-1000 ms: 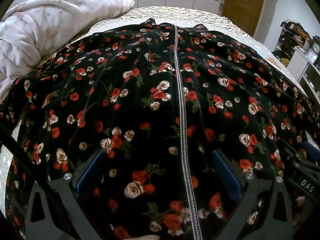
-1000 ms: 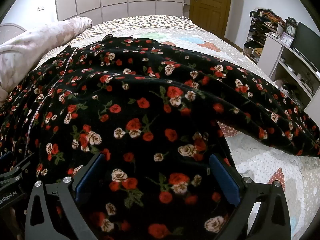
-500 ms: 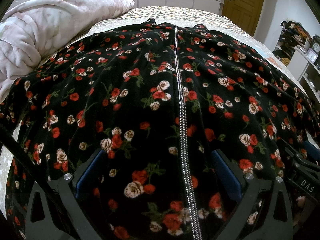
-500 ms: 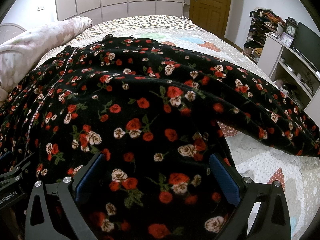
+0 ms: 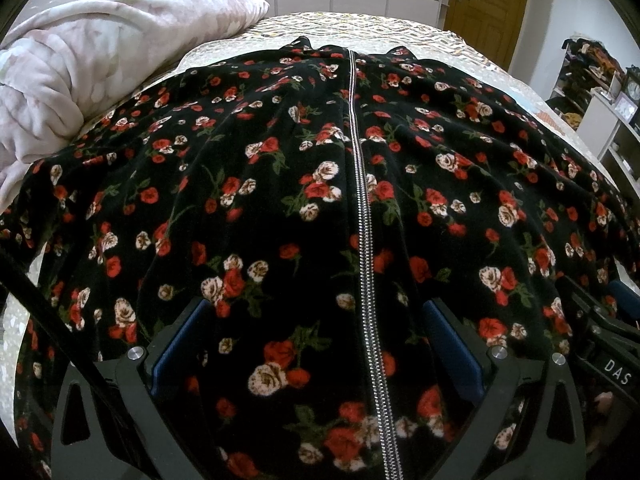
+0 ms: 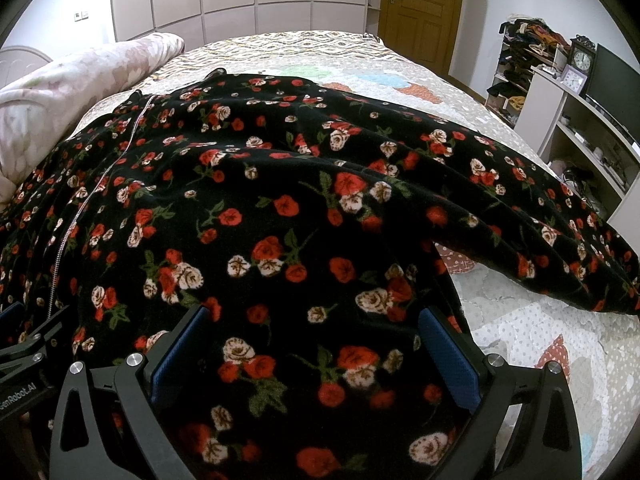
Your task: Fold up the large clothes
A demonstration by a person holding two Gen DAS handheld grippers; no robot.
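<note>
- The black floral garment [image 5: 280,208] lies spread over the bed [image 6: 304,44], its zipper [image 5: 362,216] running away from the left gripper [image 5: 316,344].
- Left gripper: fingers spread wide, fabric lying between them — nothing pinched.
- Right gripper [image 6: 312,344]: fingers likewise apart over the cloth, one sleeve [image 6: 532,236] stretching off to its right.
- A pink duvet [image 5: 80,80] lies bunched beside the garment.
</note>
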